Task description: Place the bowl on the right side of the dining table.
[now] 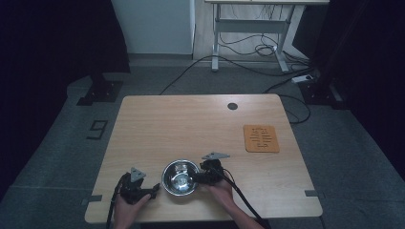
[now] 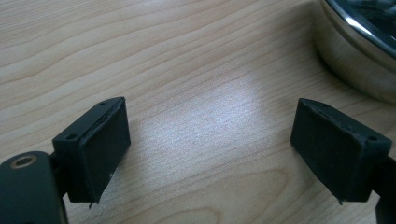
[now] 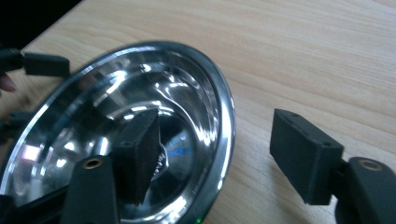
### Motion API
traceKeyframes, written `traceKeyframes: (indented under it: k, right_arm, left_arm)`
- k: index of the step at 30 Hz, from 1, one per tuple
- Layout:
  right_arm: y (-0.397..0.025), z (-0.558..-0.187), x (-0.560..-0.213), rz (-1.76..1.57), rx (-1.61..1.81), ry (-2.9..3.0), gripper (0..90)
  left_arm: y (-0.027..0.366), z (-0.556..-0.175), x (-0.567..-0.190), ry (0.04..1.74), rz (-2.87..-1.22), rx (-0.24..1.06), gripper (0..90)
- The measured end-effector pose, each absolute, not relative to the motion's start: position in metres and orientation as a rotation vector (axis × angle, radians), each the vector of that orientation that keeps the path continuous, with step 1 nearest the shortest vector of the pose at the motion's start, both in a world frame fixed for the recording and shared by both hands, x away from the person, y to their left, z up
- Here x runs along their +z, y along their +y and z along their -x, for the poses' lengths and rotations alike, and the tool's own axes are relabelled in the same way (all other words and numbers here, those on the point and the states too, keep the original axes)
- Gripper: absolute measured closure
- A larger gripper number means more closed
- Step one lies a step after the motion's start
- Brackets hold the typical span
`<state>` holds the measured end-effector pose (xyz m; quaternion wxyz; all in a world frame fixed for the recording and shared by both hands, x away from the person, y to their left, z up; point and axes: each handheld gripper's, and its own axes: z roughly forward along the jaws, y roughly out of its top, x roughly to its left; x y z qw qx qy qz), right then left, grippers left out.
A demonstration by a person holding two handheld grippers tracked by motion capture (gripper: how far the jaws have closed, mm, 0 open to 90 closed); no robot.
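Note:
A shiny steel bowl (image 1: 180, 177) sits near the table's front edge, between the two hands. My right gripper (image 1: 196, 176) is at its right side. In the right gripper view that gripper (image 3: 217, 130) is open and straddles the bowl's rim (image 3: 227, 122), one jaw inside the bowl, the other outside over the wood. My left gripper (image 1: 154, 190) rests just left of the bowl. It (image 2: 212, 123) is open over bare wood, with the bowl's wall (image 2: 355, 51) at the upper right, apart from its jaws.
An orange mat (image 1: 261, 138) lies at the table's right side, and a black cable grommet (image 1: 232, 106) sits near the far edge. The wooden table (image 1: 191, 129) stretches back beyond the bowl. Cables and a desk frame (image 1: 248, 33) stand on the floor behind.

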<state>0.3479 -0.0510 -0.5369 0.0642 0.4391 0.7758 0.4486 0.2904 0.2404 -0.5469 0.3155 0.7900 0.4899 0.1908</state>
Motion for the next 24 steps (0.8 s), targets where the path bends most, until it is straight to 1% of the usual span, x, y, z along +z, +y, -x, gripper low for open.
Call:
traceKeyframes:
  k: [11, 21, 23, 24]
  right_arm:
    - [-0.055, -0.35, -0.544, -1.357, 1.359, 2.397, 50.6]
    - [-0.055, -0.353, -0.548, -1.43, 1.41, 2.43, 73.9]
    - [-0.057, -0.353, -0.547, -1.436, 1.415, 2.422, 77.5]
    - [-0.057, -0.353, -0.547, -1.436, 1.415, 2.422, 77.5]
  left_arm:
    - [0.24, -0.29, -0.547, 1.29, -2.083, 0.503, 11.5]
    - [0.24, -0.29, -0.547, 1.289, -2.085, 0.503, 11.5]
    - [0.24, -0.29, -0.547, 1.289, -2.086, 0.503, 11.4]
    - [0.24, -0.29, -0.547, 1.289, -2.086, 0.503, 11.4]
